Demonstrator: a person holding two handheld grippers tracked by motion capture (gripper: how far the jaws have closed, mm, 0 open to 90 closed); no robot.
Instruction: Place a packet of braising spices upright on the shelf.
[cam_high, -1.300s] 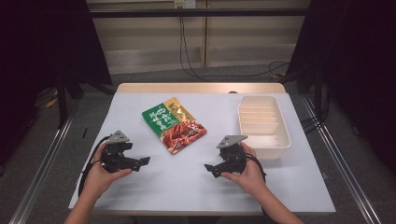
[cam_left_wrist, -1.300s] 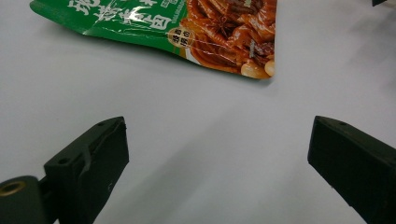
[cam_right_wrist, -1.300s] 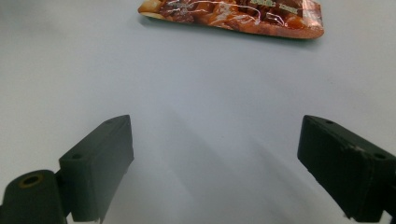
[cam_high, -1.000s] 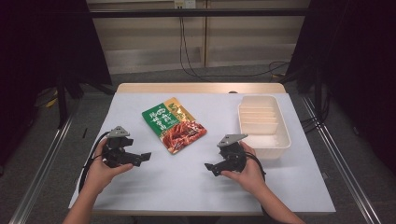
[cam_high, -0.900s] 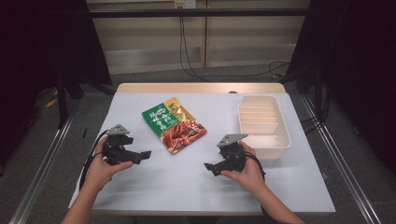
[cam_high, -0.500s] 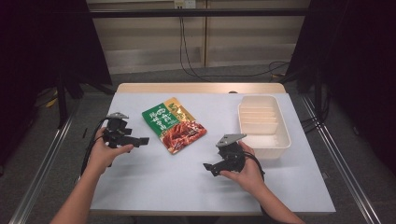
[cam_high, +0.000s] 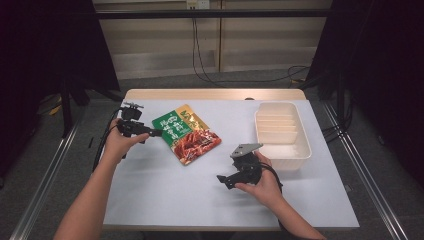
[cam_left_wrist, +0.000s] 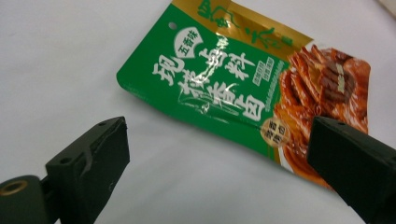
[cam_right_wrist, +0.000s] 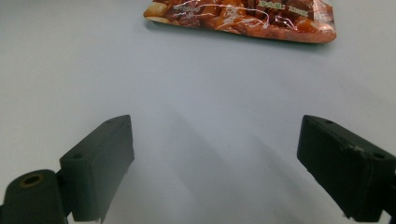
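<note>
White table (cam_high: 165, 195) mid-frame, pale wooden strip (cam_high: 215, 94) along its far edge. Cream compartment tray (cam_high: 281, 131) right of centre, lying on the table, dividers across its upper part. Black cables (cam_high: 200, 55) hanging down the beige back wall, upper centre, trailing over the grey floor. Metal rails (cam_high: 45, 185) lower left and lower right. Dark curtains at both sides.

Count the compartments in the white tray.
3. In the white tray, two narrow compartments lie at the far end and one large compartment sits nearer the right gripper.
</note>
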